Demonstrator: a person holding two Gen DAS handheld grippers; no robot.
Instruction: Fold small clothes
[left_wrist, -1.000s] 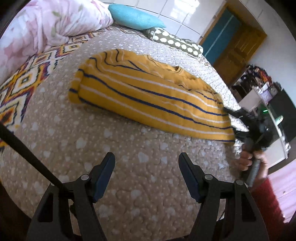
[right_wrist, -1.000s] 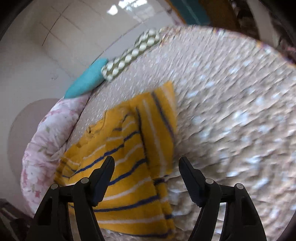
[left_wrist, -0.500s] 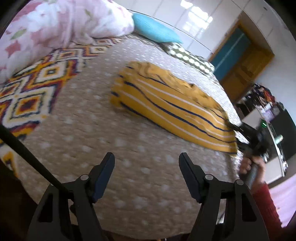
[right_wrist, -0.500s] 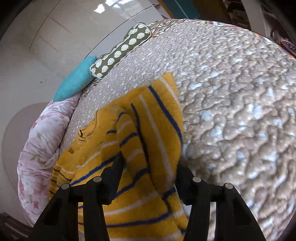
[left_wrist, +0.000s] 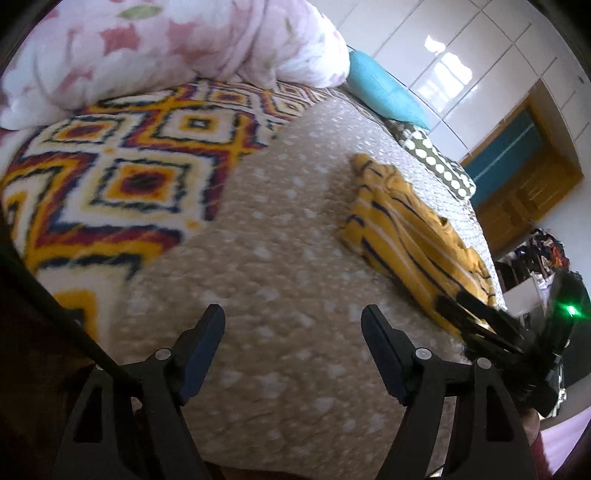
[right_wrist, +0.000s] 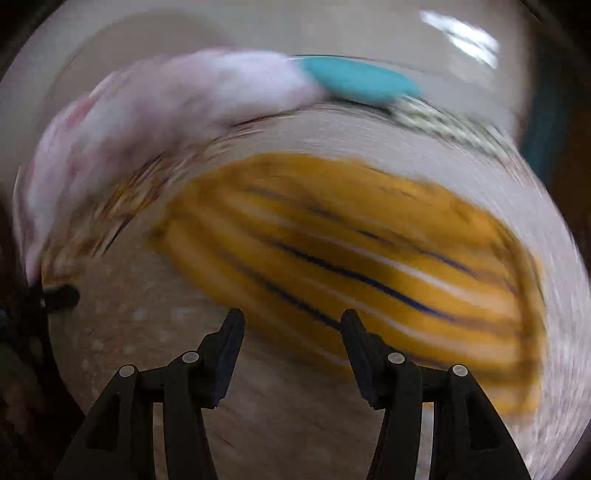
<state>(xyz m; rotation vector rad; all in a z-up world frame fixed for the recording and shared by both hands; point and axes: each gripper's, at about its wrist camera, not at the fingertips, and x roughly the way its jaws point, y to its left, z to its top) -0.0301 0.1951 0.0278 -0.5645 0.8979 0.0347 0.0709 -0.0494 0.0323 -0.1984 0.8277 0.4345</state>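
yellow striped shirt lies folded on the beige quilt, long axis running from upper centre to lower right of the left view. left gripper gapes wide, holding nothing, over bare quilt. right gripper, jaws parted and empty, hovers near the shirt's lower edge in its blurred view. patterned blanket, floral duvet and teal pillow crowd the upper left.

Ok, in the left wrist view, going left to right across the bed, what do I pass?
Patterned blanket → bare beige bedspread → yellow striped shirt → the right gripper at the shirt's near end, blurred, so I cannot tell how its jaws stand from this view.
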